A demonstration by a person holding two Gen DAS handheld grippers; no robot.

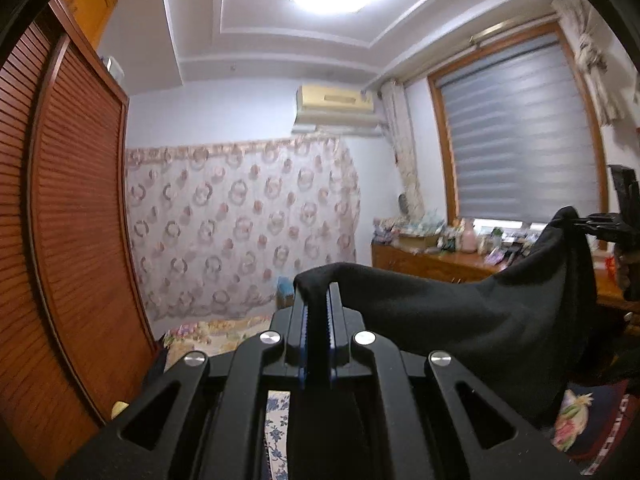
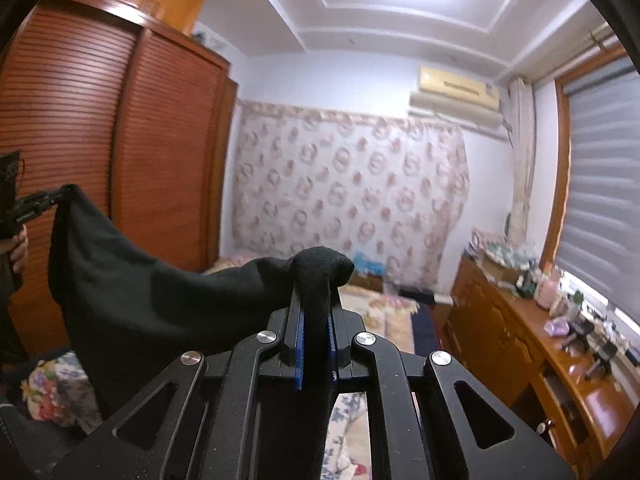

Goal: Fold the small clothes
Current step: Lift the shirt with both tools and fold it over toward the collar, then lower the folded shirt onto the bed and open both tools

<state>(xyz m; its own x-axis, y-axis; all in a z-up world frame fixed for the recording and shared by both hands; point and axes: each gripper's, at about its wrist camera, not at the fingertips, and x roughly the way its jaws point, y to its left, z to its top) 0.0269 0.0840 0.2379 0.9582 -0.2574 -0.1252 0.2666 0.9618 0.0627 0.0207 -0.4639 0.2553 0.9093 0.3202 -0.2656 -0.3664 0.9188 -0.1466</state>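
- Black garment point(image 1: 460, 312) held up in the air, stretched between left gripper point(image 1: 318, 300) and right gripper point(image 2: 316, 300), above a floral bed point(image 2: 384, 312).
- Both pairs of fingers pressed together, each pinching a bunched edge of the cloth.
- Held apart and raised, probably to spread the cloth and let it hang flat before folding.
- Lower hem cut off below both views; kind of garment hard to tell.
- Part of a hand point(image 2: 18, 250) glimpsed at the edge, behind the left gripper.
- Room beyond slightly blurred.
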